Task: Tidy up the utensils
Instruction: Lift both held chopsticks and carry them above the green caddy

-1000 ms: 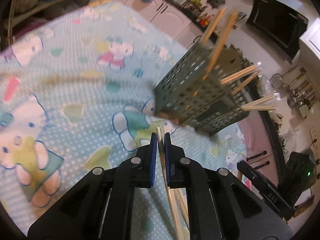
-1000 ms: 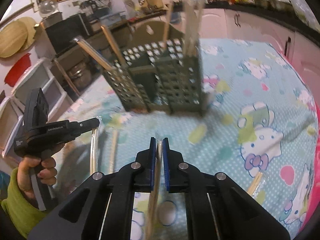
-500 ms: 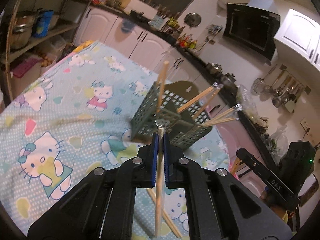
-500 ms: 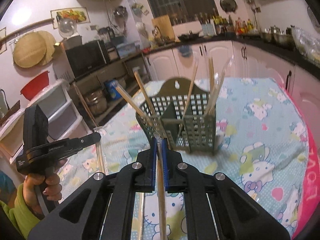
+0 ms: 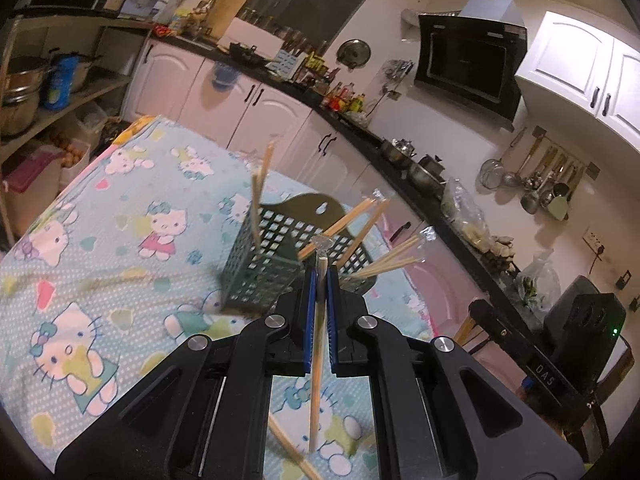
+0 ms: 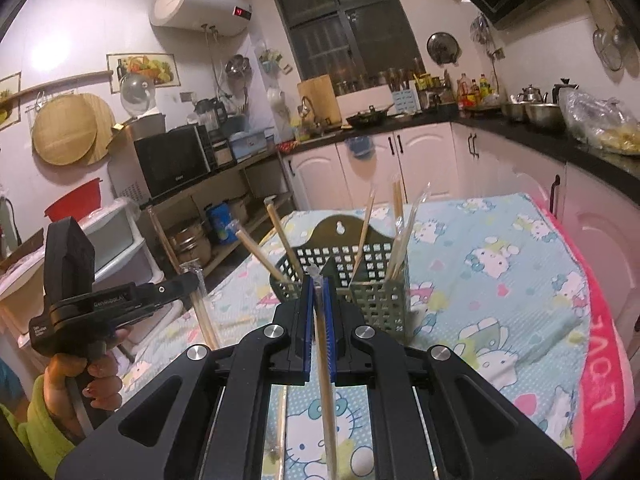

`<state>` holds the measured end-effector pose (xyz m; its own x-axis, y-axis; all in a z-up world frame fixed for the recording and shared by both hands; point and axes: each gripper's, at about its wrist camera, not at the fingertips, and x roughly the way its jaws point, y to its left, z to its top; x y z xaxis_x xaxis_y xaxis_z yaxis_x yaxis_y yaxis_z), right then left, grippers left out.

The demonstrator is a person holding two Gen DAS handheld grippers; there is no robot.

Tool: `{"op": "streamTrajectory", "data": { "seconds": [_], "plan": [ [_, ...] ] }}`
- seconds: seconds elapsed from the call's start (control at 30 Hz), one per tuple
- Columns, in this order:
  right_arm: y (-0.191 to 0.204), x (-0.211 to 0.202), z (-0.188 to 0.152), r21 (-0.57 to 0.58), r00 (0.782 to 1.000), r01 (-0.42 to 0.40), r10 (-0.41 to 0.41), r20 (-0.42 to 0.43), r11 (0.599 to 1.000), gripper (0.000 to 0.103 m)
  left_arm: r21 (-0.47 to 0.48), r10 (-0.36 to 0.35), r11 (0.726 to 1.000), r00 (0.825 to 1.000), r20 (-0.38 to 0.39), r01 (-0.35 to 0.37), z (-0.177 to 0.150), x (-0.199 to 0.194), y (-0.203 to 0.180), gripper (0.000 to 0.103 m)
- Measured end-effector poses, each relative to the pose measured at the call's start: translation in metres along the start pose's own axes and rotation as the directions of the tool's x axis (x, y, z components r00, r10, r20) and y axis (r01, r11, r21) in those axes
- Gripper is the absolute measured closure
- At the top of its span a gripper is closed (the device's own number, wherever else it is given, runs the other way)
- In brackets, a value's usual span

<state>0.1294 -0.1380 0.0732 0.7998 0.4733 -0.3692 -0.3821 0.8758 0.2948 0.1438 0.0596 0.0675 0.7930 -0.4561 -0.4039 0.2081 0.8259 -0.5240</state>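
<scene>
The left gripper [image 5: 319,276] is pinching a chopstick [image 5: 317,360] between its blue pads, the stick running upright through the closed jaws with its clear-wrapped top just above the tips and its lower end hanging below, over the cloth [image 5: 100,248]. Just ahead of these tips stands the green holder [image 5: 260,264], a perforated box with a rounded back plate, and several chopsticks lean out of it: one rises up and to the left of the tips, others fan out to the right. Below the left gripper another stick lies slantwise on the cloth. Off to the right of it the other tool shows as a black body with a small green light. The right gripper [image 6: 319,284] is likewise clamped on a chopstick [image 6: 325,380], which passes between its pads and reaches down past the frame of the tool; its wrapped tip stands just above the jaw ends. Straight ahead of the right gripper is the same holder [image 6: 376,296], its sticks spreading left and right above the tips. To the left of the right gripper a hand [image 6: 88,380] in a green sleeve grips the handle of the left tool, whose stick hangs down from its nose.
</scene>
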Motion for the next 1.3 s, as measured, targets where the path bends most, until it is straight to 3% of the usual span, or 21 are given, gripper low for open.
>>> {"op": "streamTrajectory", "data": {
  "seconds": [0.7,1.3],
  "plan": [
    [-0.006,-0.009,0.053,-0.032,0.989,0.021,-0.016,0.146,0.999,0.097,0.063,-0.035,0.998,0.991,0.128,0.027,0.066,0.019,-0.043,0.102],
    [-0.005,0.028,0.135,-0.096,0.96,0.063,-0.034,0.279,0.993,0.097,0.133,0.039,0.988,0.95,0.309,-0.084,0.122,0.043,-0.063,0.102]
  ]
}}
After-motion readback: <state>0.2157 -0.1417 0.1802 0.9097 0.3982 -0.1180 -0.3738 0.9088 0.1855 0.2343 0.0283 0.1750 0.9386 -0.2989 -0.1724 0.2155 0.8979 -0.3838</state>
